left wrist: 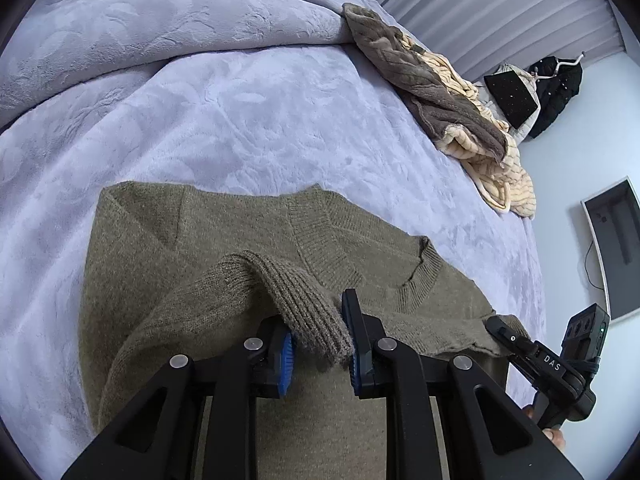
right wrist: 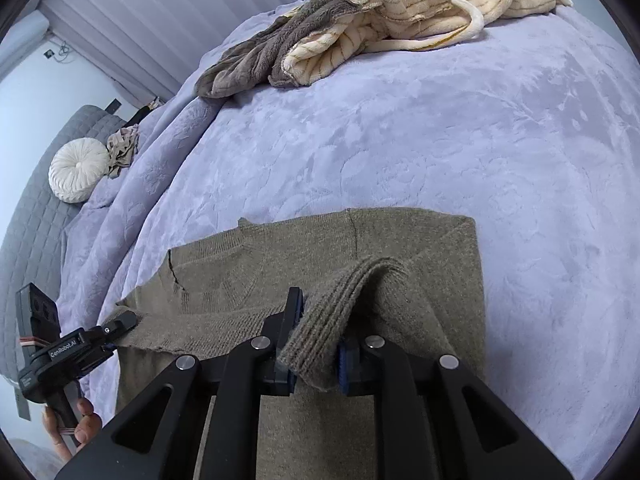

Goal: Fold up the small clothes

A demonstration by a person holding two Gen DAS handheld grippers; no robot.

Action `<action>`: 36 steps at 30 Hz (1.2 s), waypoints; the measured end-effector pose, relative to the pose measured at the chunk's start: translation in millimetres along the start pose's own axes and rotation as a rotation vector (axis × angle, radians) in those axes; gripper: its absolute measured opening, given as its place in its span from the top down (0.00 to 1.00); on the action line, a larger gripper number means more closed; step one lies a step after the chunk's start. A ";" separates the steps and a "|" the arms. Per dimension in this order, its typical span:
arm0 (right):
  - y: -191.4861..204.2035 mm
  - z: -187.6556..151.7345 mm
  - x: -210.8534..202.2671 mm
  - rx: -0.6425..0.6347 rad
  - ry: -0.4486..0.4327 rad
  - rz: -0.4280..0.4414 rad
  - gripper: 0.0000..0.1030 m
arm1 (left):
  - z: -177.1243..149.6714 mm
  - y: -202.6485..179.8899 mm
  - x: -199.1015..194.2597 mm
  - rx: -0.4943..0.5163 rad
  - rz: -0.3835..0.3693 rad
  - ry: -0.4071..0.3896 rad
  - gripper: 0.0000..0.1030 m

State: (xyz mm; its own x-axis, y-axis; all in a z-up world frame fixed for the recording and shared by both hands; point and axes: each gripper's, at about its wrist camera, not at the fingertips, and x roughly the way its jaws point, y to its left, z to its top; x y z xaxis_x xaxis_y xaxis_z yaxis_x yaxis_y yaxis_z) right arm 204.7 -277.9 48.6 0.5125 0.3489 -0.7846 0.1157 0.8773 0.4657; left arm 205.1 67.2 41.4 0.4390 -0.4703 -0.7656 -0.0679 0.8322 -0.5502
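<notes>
An olive knit sweater [left wrist: 200, 248] lies flat on the lilac bed, neck hole [left wrist: 416, 276] up; it also shows in the right wrist view [right wrist: 304, 256]. My left gripper [left wrist: 320, 340] is shut on the ribbed cuff [left wrist: 308, 312] of the left sleeve, held over the sweater's chest. My right gripper [right wrist: 316, 356] is shut on the ribbed cuff [right wrist: 320, 332] of the right sleeve, also over the chest. Each gripper shows in the other's view, the right one [left wrist: 500, 332] and the left one [right wrist: 120, 322], both at the sweater's edge.
A brown and cream striped fleece pile [left wrist: 460, 120] lies at the bed's far side, also in the right wrist view [right wrist: 360, 28]. A folded duvet [left wrist: 140, 32] lies behind. A round white cushion [right wrist: 78, 176] sits by the grey headboard [right wrist: 28, 216].
</notes>
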 end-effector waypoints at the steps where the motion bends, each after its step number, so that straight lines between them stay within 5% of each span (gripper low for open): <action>1: -1.8 3.2 3.2 0.017 0.006 0.010 0.77 | 3.2 1.8 3.5 -0.009 0.002 0.005 0.78; 4: -5.4 10.7 11.4 0.064 0.013 0.032 0.53 | 8.3 7.6 14.8 -0.043 -0.017 0.030 0.71; 5: -5.5 12.4 11.7 0.071 0.006 0.032 0.47 | 10.2 11.6 20.2 -0.062 -0.048 0.048 0.48; 7: -5.7 14.5 9.7 0.081 -0.012 0.029 0.36 | 10.0 20.7 24.0 -0.118 -0.132 0.060 0.31; 11: -7.8 12.2 4.5 0.067 -0.027 0.016 0.36 | 9.5 31.3 15.7 -0.165 -0.156 0.042 0.31; 14: 0.1 7.3 -2.2 -0.022 -0.054 -0.059 0.36 | 4.2 23.3 -6.3 -0.085 -0.098 -0.019 0.31; 20: 48.1 -6.4 13.5 -0.346 -0.059 -0.260 0.36 | -11.6 -42.7 9.6 0.302 0.215 -0.055 0.31; 23: 68.5 -13.1 29.6 -0.493 -0.062 -0.356 0.36 | -12.7 -60.2 33.5 0.406 0.321 -0.055 0.31; 29: 48.3 -3.3 50.6 -0.482 -0.016 -0.396 0.36 | -5.7 -42.1 57.3 0.395 0.336 -0.024 0.31; 36: 23.7 6.4 49.8 -0.377 -0.022 -0.312 0.37 | 9.9 -11.2 45.4 0.316 0.230 -0.042 0.31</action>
State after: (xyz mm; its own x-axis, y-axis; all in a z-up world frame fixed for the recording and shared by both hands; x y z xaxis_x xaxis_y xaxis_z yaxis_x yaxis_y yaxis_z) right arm 238.4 -241.8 23.1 0.5208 0.0466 -0.8524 -0.0474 0.9985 0.0256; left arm 234.6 39.5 16.1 0.4813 -0.2541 -0.8389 0.1073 0.9669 -0.2313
